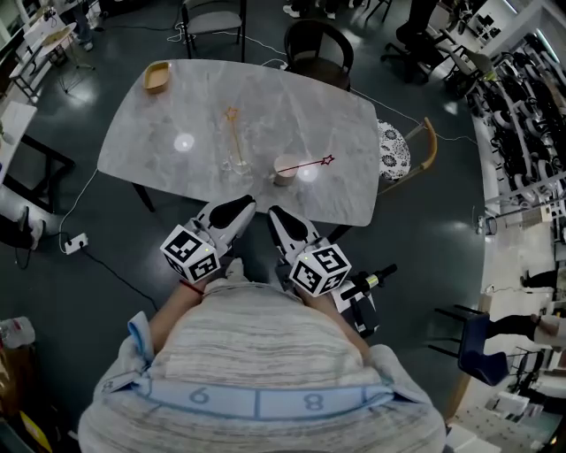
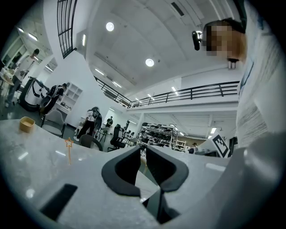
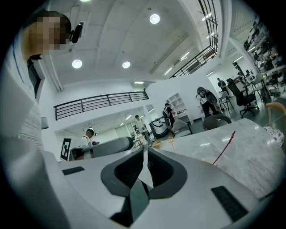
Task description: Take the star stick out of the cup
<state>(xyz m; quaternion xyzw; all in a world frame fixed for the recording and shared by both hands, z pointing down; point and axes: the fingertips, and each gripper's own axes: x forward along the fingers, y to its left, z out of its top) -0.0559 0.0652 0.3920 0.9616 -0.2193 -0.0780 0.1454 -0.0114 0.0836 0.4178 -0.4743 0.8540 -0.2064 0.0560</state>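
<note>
On the marble table [image 1: 177, 106] a tan cup [image 1: 285, 170] holds a red star stick [image 1: 309, 165] that leans out to the right, its star beyond the rim. Left of it a clear glass [image 1: 237, 164] holds an upright orange star stick [image 1: 233, 133]. Both grippers hang at the table's near edge, close to the person's body and short of the cups. The left gripper [image 1: 240, 207] [image 2: 142, 148] and right gripper [image 1: 276, 214] [image 3: 145, 150] are shut with nothing between the jaws. The red star stick [image 3: 225, 147] shows right of the right jaws; the orange star stick [image 2: 69, 150] shows left of the left jaws.
A wooden bowl [image 1: 156, 77] sits at the table's far left corner. A black chair [image 1: 318, 44] and a grey chair [image 1: 212, 18] stand behind the table, and a wooden chair with a patterned cushion [image 1: 398, 150] on its right. Cables lie on the floor at left.
</note>
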